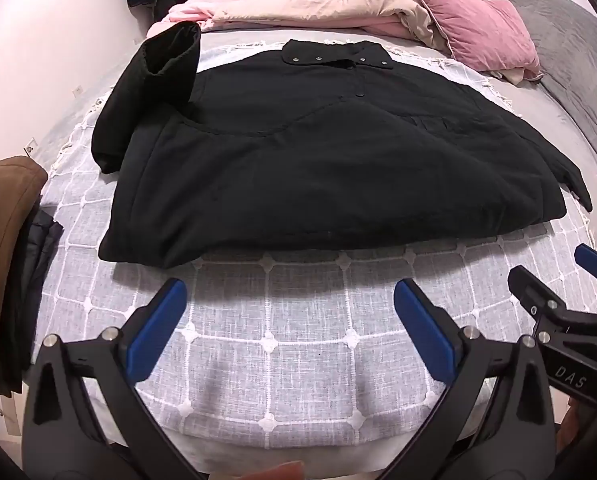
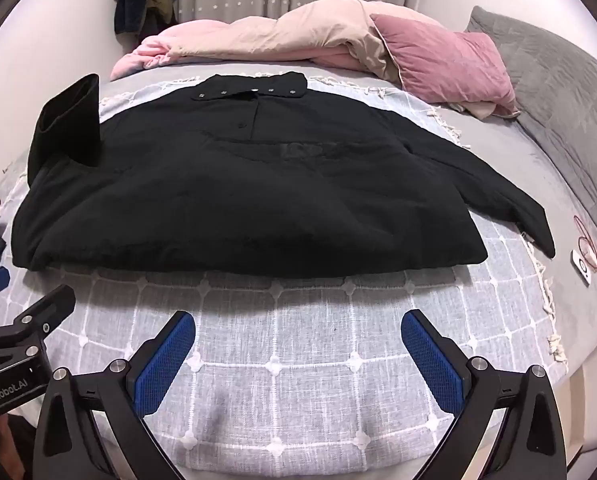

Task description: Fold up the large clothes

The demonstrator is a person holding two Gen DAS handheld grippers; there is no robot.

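Black coat lies flat on bed throw, both jaws spread, empty.

One black coat lies on one bed, with two tongs over it. One pink pillow, one rumpled duvet, and one pile of folded clothes are there too.
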